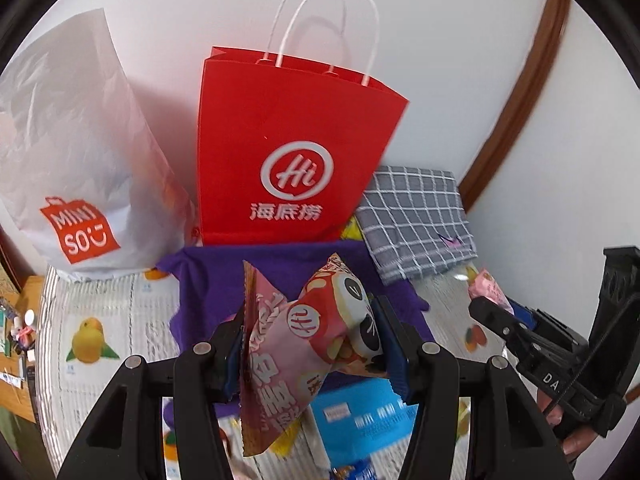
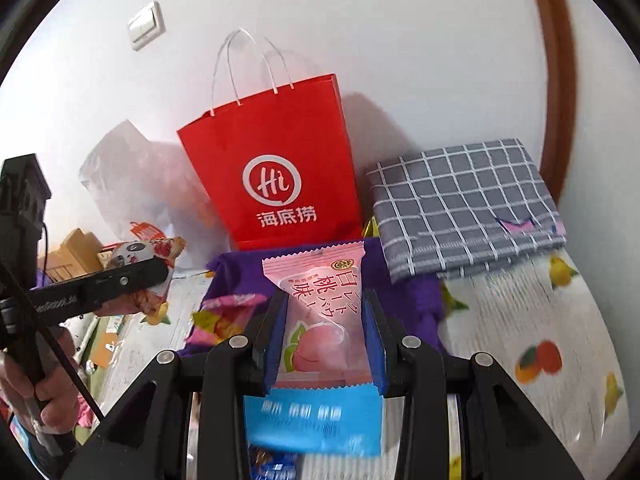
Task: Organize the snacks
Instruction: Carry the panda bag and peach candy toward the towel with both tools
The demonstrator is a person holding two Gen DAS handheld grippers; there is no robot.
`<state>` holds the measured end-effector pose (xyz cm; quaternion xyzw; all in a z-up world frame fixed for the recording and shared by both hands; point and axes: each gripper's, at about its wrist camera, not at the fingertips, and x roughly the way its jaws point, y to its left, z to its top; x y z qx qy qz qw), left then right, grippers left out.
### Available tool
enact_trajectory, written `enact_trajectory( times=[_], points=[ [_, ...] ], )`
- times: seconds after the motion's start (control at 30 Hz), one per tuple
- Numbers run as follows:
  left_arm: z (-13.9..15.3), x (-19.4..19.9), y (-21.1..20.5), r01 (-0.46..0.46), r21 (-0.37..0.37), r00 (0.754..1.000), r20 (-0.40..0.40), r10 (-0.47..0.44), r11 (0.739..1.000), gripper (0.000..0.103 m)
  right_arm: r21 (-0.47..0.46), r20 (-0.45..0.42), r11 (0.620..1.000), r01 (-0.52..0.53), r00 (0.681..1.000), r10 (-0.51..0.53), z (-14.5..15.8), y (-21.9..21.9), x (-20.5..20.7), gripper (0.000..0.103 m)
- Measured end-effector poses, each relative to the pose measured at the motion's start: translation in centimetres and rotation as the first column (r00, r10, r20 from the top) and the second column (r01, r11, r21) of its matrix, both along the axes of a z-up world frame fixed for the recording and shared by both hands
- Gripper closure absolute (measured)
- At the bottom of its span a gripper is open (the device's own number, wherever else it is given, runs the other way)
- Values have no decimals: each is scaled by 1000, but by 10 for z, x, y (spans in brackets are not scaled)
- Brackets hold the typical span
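Two claws, each gripping a snack — left claw (image 1: 316, 344) panda packet (image 1: 320, 320), right claw (image 2: 326, 340) peach wafer (image 2: 320, 320) — over fruit-print tablecloth (image 1: 100, 320).

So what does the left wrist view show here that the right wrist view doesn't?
Only the left wrist view shows the white plastic shopping bag's orange logo clearly and the yellow fruit print on the table cover. Only the right wrist view shows the white wall switch and a crumpled pink and yellow wrapper. Both show the red paper bag with white handles, the grey checked folded cloth, the purple cloth, the left gripper shut on a pink panda-print snack packet, and the right gripper shut on a pink peach-print snack packet.
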<state>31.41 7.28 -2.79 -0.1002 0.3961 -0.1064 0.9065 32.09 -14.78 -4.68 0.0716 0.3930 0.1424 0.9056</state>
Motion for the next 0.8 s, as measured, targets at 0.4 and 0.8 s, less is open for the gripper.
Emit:
enact_trajectory(
  times=[0.4, 0.8],
  points=[
    [-55, 34, 6, -48, -27, 998, -52, 46, 998, 49, 23, -27, 994, -104, 994, 105, -35, 15, 70, 67],
    [-84, 53, -8, -26, -18, 991, -130, 24, 1000, 49, 1, -113, 994, -105, 988, 105, -85, -4, 101, 67]
  ],
)
